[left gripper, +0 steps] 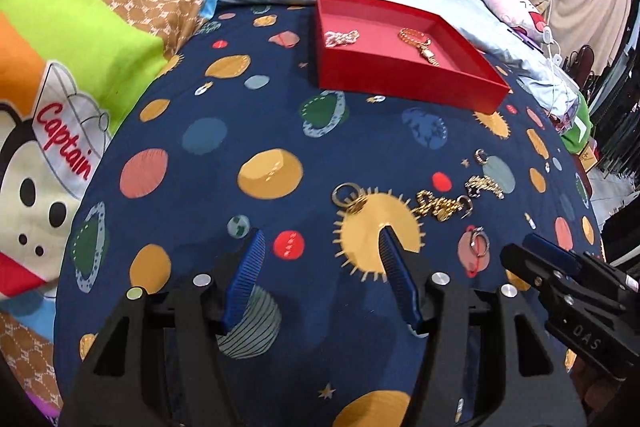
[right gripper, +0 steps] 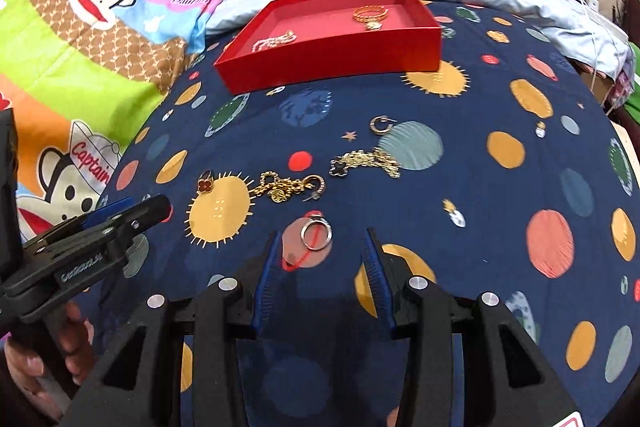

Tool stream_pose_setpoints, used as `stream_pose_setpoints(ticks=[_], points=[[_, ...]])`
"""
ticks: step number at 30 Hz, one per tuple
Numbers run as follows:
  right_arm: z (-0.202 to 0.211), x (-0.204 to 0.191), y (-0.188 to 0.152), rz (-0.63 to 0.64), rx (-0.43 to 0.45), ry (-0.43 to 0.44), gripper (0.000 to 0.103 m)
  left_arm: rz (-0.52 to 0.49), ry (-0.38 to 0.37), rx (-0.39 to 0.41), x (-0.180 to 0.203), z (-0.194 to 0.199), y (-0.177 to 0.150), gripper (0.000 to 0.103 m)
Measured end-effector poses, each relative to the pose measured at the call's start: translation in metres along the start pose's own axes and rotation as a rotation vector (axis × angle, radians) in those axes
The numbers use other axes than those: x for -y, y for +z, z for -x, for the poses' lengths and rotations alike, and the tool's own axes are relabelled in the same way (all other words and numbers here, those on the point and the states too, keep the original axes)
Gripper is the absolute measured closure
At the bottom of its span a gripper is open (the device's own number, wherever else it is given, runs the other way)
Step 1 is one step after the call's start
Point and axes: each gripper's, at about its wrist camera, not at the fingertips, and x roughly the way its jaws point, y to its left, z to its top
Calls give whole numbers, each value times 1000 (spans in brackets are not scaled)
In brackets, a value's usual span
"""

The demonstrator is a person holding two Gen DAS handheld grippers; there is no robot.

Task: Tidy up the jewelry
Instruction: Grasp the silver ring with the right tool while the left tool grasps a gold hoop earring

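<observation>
Your left gripper (left gripper: 322,239) and right gripper (right gripper: 322,237) both stand parted, gripping nothing, over a navy planet-print bedspread (left gripper: 240,131). Loose jewelry (right gripper: 288,187) lies on it; the red tray (left gripper: 400,79) beyond holds two chains, apparently.

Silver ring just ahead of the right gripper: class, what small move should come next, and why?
Probably ease the right gripper forward and down until its open blue fingers straddle the silver ring on the navy planet-print bedspread, then close. The ring lies just beyond the fingertips, still outside the red tray.
</observation>
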Motion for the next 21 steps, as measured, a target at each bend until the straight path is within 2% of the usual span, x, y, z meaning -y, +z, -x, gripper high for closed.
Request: stream_pose_setpoints(ticks=[13, 19, 21], points=[[-30, -15, 1, 50, -28, -37, 64, 17, 9, -22, -14, -4, -9, 46], [-30, -15, -1, 81, -15, -76, 81, 15, 2, -23, -11, -6, -9, 46], [-29, -10, -1, 67, -13, -65, 84, 16, 0, -24, -10, -7, -9, 46]])
